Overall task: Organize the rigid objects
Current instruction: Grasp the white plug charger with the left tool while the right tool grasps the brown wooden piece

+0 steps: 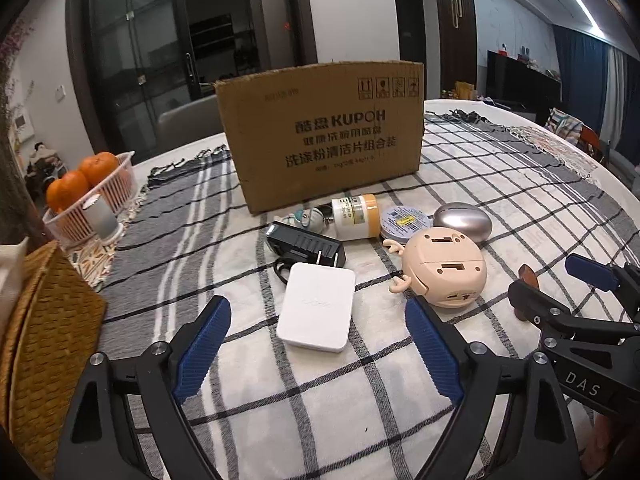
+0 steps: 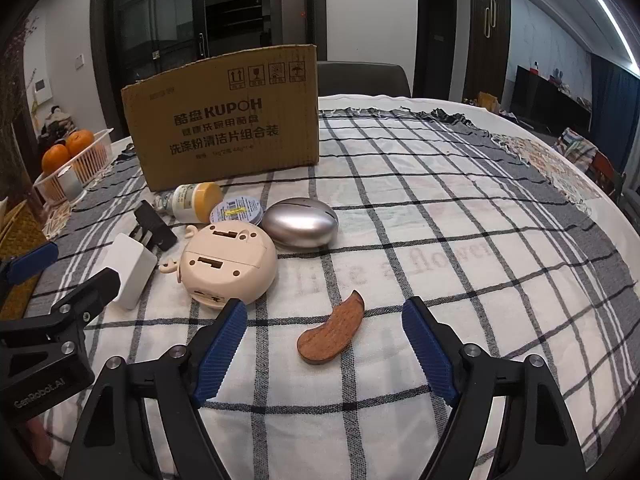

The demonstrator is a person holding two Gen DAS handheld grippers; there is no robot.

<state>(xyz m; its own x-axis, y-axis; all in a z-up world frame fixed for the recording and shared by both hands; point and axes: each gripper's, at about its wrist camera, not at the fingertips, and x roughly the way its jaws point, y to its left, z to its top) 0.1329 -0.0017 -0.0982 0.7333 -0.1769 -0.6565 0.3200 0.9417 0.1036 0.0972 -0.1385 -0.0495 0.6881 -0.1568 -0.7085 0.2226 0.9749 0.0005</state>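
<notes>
Round table [image 2: 520, 128], checked cloth [image 2: 400, 200]; cardboard box [image 2: 224, 120]; dim room, glass doors [image 2: 168, 20].

Cloth [image 2: 400, 208] is checked white with black and grey lines, box [image 2: 224, 120] is plain brown cardboard with black print, flat case [image 1: 318, 312] is white, egg-shaped thing [image 2: 300, 222] is silver, curved wooden piece [image 2: 330, 334] is reddish brown, oranges [image 1: 84, 178] are seen in a pinkish-white basket [image 1: 116, 196]
</notes>
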